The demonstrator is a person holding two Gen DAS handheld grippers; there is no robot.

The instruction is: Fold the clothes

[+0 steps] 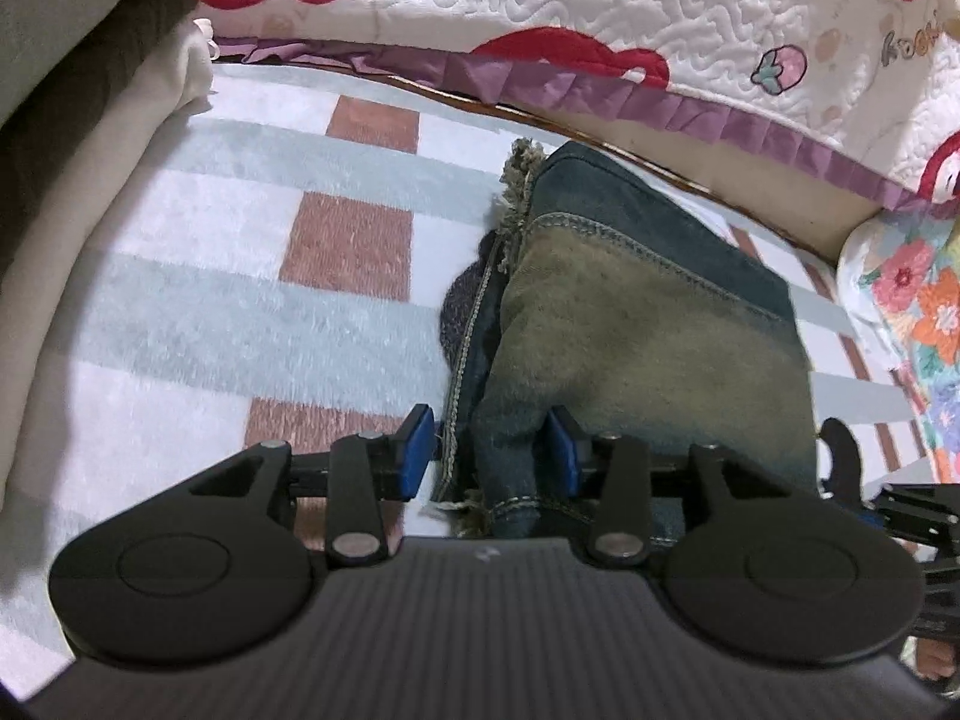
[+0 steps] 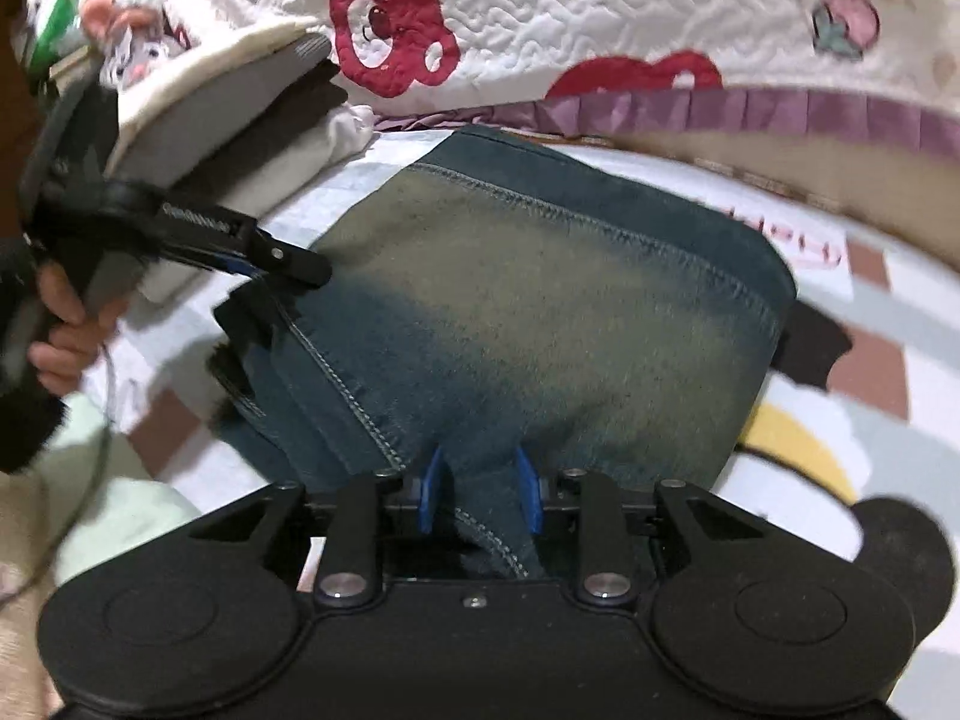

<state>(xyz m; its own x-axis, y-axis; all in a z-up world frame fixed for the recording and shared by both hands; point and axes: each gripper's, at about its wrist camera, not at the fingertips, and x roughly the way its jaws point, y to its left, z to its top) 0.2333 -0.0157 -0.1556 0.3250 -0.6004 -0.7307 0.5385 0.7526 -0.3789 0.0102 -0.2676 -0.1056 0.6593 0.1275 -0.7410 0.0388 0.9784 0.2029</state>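
Folded blue jeans [image 1: 648,312] with a faded, yellowish front lie on a checked rug [image 1: 252,312]; a frayed hem [image 1: 519,180] points to the far side. My left gripper [image 1: 491,450] straddles the near left edge of the jeans. Its blue pads [image 1: 417,450] stand a little apart from the bunched denim, so it is open. In the right wrist view the jeans [image 2: 540,300] fill the middle. My right gripper [image 2: 482,492] is shut on a thick fold at the near edge. The left gripper [image 2: 282,294] shows at the jeans' left edge, held by a hand [image 2: 60,324].
A white quilt [image 1: 600,6] with red bears and a purple frill hangs along the far side. Folded light and dark clothes [image 2: 252,138] are stacked at the left. A floral cloth [image 1: 918,312] lies at the right. The rug's dark and yellow figure [image 2: 804,396] shows beside the jeans.
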